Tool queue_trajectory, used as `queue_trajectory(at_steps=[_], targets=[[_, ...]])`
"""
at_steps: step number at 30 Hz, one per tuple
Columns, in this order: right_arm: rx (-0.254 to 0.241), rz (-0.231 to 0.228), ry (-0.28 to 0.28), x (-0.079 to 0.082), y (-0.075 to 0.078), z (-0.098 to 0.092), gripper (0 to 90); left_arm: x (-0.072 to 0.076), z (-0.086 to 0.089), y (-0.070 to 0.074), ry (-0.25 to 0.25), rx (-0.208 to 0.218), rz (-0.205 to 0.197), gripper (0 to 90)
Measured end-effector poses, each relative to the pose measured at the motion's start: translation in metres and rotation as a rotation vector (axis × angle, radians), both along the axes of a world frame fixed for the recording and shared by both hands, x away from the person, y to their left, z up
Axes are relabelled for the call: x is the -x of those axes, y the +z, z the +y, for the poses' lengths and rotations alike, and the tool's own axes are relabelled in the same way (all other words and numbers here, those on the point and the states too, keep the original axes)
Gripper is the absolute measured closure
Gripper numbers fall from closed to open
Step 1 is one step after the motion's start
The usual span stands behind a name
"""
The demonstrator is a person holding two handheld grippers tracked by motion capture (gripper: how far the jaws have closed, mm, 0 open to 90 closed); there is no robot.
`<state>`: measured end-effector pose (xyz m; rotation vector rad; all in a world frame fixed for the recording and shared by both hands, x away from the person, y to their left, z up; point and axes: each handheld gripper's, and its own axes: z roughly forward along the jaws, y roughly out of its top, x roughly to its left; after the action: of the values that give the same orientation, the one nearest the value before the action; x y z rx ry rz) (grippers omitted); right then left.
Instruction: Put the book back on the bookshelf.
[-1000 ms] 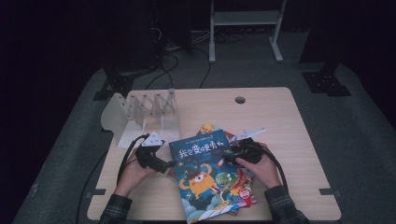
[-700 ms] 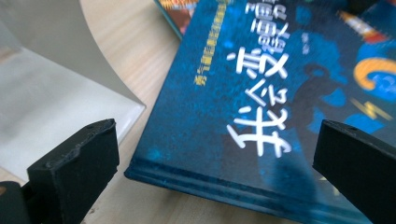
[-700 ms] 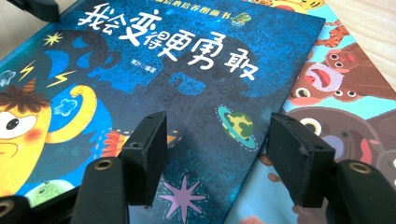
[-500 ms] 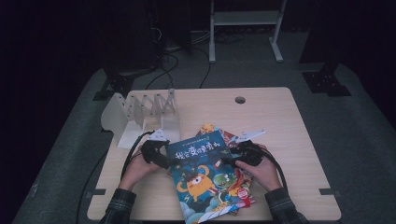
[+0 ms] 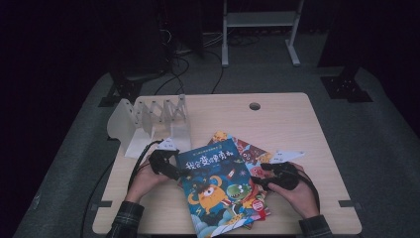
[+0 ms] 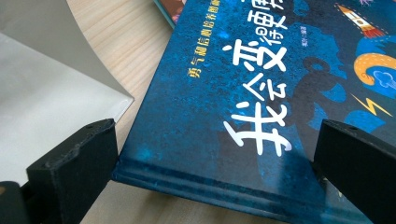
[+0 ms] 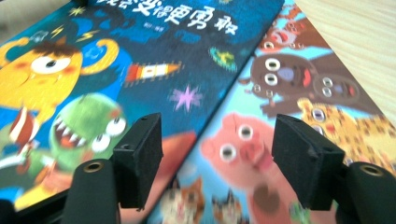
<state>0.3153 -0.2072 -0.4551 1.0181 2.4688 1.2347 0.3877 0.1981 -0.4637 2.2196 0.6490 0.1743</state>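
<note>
Your left tongs (image 5: 174, 171) stand apart around the spine corner of the blue picture book (image 5: 218, 191), one jaw on either side; from the left gripper view you cannot tell whether a pad touches the cover, so treat it as not clamped. Your right tongs (image 5: 261, 179) are also apart, and their jaws have just been opening; nothing is pinched between them, and they hover over the seam where the blue book overlaps the animal picture book (image 5: 252, 153) beneath it.

The step in hand appears to be taking hold of the top book to lift it off the stack. The next move calls for closing the left tongs on the spine edge, which sits slightly raised off the table (image 5: 297, 119).

The blue cover is a rigid, glossy board with a ridged hinge along the spine. Beyond the left tongs stands a white accordion-style book rack (image 5: 148, 121), smooth and matte, with folded dividers.
</note>
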Motion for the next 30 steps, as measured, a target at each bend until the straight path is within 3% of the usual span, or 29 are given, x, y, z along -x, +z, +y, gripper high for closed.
queue_trajectory(at_steps=[13,19,26,30], targets=[[0.014,-0.015,-0.008,0.044,-0.003,-0.031,28.8,0.001,0.0,0.001,0.0,-0.004,-0.003,0.0],[0.028,-0.004,-0.004,0.063,-0.005,-0.036,28.2,0.002,0.0,0.001,-0.001,-0.008,-0.005,0.0],[0.005,0.001,0.012,0.087,-0.006,-0.04,28.3,0.002,0.0,0.001,-0.001,-0.01,-0.003,0.0],[0.039,0.0,0.021,0.092,-0.012,-0.035,27.7,0.002,0.0,0.001,-0.002,-0.01,-0.001,0.0]])
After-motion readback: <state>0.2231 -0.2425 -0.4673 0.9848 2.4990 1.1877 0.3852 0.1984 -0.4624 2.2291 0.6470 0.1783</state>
